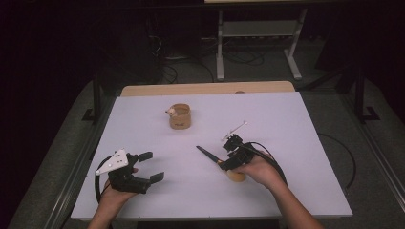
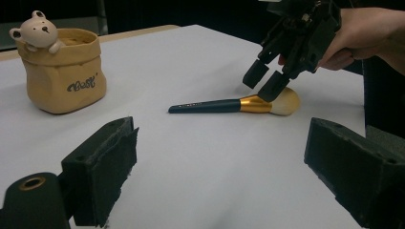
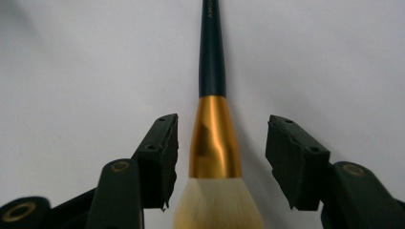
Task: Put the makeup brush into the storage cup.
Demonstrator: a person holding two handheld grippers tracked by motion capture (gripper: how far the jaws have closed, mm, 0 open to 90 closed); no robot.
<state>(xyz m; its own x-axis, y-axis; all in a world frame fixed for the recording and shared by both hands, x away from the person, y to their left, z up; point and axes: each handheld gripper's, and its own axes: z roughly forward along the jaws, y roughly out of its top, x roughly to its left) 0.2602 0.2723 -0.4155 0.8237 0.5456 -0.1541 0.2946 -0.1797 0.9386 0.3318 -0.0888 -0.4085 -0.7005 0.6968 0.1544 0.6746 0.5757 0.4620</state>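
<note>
Right gripper [image 3: 219, 157] jaws wide, straddling gold ferrule of dark-handled makeup brush [image 3: 213, 119] — pre-grasp; next: close. Left gripper [image 1: 154, 167] wide, idle.

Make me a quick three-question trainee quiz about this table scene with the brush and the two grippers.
1. True or false: the right gripper has its jaws shut on the brush.
2. Which part of the brush lies between the right gripper's jaws? A) the dark handle tip B) the gold ferrule C) none, the brush is in the pot
3. What figure sits on the rim of the pot?

Key:
1. False: the jaws stand open on either side of the brush, which lies flat on the table.
2. B
3. A small bear.

The left gripper stands open, apart from the brush.
</note>
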